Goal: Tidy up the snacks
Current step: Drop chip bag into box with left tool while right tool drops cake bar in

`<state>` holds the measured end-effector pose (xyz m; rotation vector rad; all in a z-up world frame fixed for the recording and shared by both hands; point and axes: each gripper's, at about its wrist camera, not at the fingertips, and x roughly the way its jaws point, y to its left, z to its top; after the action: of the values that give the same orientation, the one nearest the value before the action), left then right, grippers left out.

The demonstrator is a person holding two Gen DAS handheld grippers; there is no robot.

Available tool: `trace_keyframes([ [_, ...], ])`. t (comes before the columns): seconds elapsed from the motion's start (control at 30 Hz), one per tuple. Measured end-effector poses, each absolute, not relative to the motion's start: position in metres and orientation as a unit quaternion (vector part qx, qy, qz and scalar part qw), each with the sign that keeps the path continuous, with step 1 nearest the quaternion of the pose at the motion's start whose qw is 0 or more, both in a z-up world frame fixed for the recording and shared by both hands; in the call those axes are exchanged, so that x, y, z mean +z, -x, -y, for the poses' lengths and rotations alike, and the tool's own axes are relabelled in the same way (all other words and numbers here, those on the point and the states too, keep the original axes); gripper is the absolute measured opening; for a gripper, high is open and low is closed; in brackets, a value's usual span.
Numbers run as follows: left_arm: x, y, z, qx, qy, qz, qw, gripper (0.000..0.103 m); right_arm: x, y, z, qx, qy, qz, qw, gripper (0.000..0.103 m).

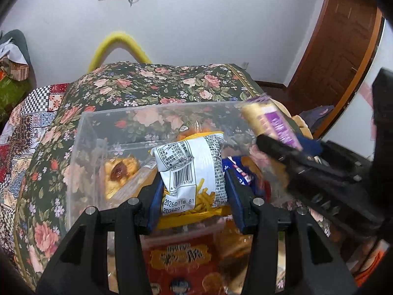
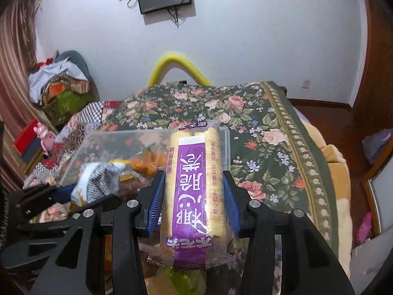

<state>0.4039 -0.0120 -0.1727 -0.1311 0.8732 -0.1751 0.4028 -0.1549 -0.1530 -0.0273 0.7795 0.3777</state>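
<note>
Left wrist view shows the left tongs (image 1: 194,184) clamped on a fries packet (image 1: 190,169) over the clear bin (image 1: 81,147) on the bed. Right tongs (image 2: 192,201) grip a purple wafer pack (image 2: 192,184) near the bin's far corner; I'd lower each one flat inside before loosening, so neither catches the rim.

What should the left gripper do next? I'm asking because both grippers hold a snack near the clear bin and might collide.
Probably lower the fries packet, held by the left gripper, into the clear bin and release. It already hangs over the bin's interior, while the right gripper holds the purple packet near the bin's right edge.
</note>
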Motion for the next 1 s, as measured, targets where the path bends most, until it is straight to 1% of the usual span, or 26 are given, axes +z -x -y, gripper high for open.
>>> trace_keyframes([
  [0.2,-0.186,-0.420,0.009,-0.075,0.068,-0.438,0.893,0.047,-0.169,-0.416,0.151,0.187,0.017,-0.397,0.898,0.042],
  [0.33,-0.186,-0.421,0.008,-0.084,0.077,-0.441,0.890,0.047,-0.167,-0.416,0.147,0.182,0.038,-0.390,0.902,0.042],
  [0.47,-0.180,-0.414,0.011,-0.083,0.059,-0.436,0.894,0.047,-0.161,-0.411,0.146,0.179,0.056,-0.384,0.904,0.043],
  [0.57,-0.174,-0.404,0.008,-0.080,0.051,-0.433,0.896,0.048,-0.153,-0.403,0.149,0.181,0.054,-0.377,0.907,0.051],
  [0.6,-0.173,-0.401,0.007,-0.080,0.051,-0.433,0.896,0.048,-0.151,-0.400,0.149,0.181,0.053,-0.374,0.908,0.056],
  [0.63,-0.170,-0.396,0.004,-0.081,0.051,-0.434,0.896,0.048,-0.147,-0.395,0.151,0.180,0.052,-0.370,0.910,0.058],
  [0.77,-0.164,-0.372,-0.007,-0.080,0.052,-0.435,0.895,0.049,-0.139,-0.373,0.156,0.188,0.049,-0.367,0.910,0.060],
  [0.83,-0.161,-0.359,-0.013,-0.076,0.049,-0.433,0.897,0.051,-0.138,-0.363,0.158,0.193,0.047,-0.368,0.909,0.066],
  [1.0,-0.161,-0.327,-0.033,-0.072,0.053,-0.443,0.892,0.053,-0.141,-0.335,0.162,0.200,0.049,-0.372,0.905,0.071],
])
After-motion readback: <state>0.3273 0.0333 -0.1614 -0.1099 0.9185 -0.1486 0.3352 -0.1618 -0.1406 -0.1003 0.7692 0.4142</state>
